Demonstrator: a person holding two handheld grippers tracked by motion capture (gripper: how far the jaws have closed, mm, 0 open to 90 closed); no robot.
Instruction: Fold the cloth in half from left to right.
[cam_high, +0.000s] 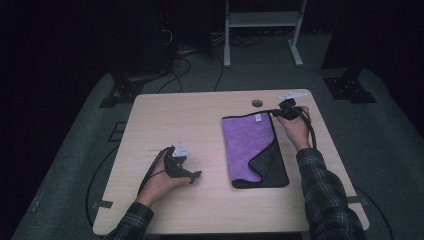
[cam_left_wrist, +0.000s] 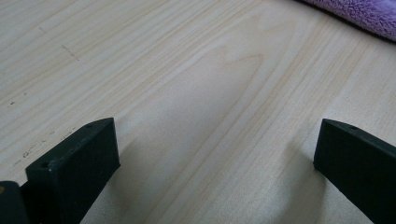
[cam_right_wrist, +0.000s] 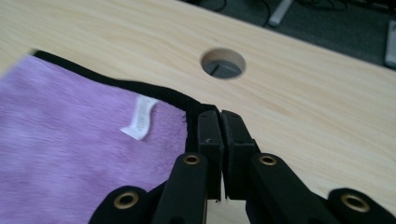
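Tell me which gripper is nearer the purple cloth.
Right. The right gripper is at the cloth's far right corner, fingers together at its black edge. The left gripper rests on bare table left of the cloth, open.

In the right gripper view the purple cloth (cam_right_wrist: 70, 163) runs off the left and bottom edges, and its corner is hidden behind the pressed-together jaws of the right claw (cam_right_wrist: 220, 122), so any pinch cannot be told. The print on its white label (cam_right_wrist: 140, 117) is too small to read. In the left gripper view the cloth is cut off at the top right corner
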